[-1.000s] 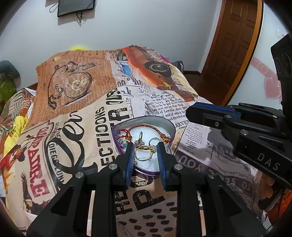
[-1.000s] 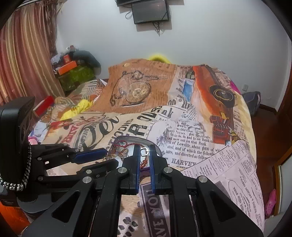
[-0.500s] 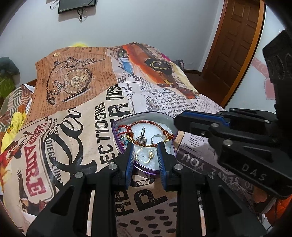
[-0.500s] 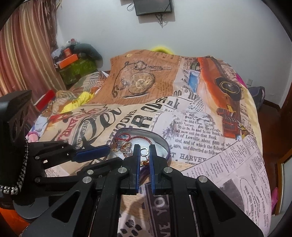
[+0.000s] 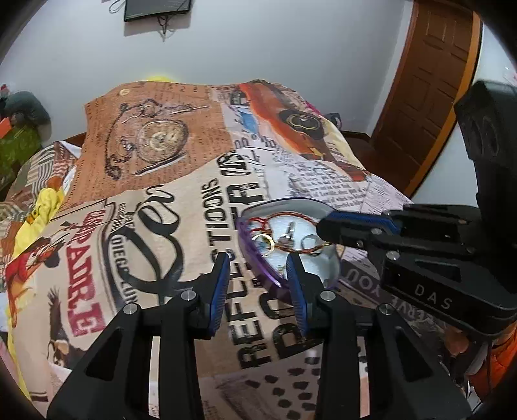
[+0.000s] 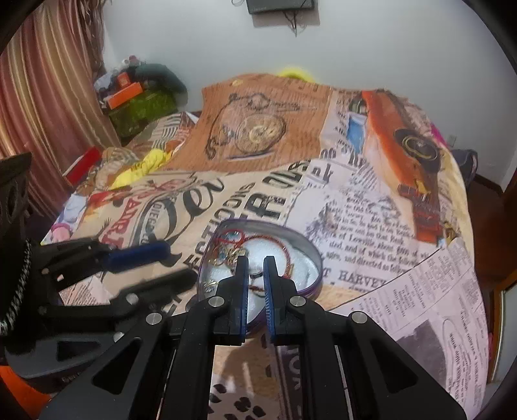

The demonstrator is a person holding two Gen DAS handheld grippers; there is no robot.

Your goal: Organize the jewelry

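A purple heart-shaped tin (image 5: 248,247) lies on the bed, lined in white. It holds a red cord bracelet (image 5: 290,215), gold rings (image 5: 263,240) and a silver charm (image 5: 288,232). My left gripper (image 5: 257,262) hovers at the tin's near left edge. Its jaws are opening and only the purple rim shows between them, untouched. My right gripper (image 6: 255,262) points down into the tin (image 6: 311,258), its fingers close together over the lining. A thin cord shows in the narrow gap; I cannot tell if it is pinched. Its tips (image 5: 323,228) cover the tin's right side.
The tin rests on a newspaper-print bedspread (image 5: 155,232) that drops off at the right. A wooden door (image 5: 429,97) stands to the right and a screen (image 5: 158,9) hangs on the far wall. Boxes and clothes (image 6: 139,100) pile up by the curtain (image 6: 48,97) on the left.
The left gripper's jaws have widened and it has shifted left, off the gold hoop toward the tin's rim. The right gripper has come lower and further over the tin.
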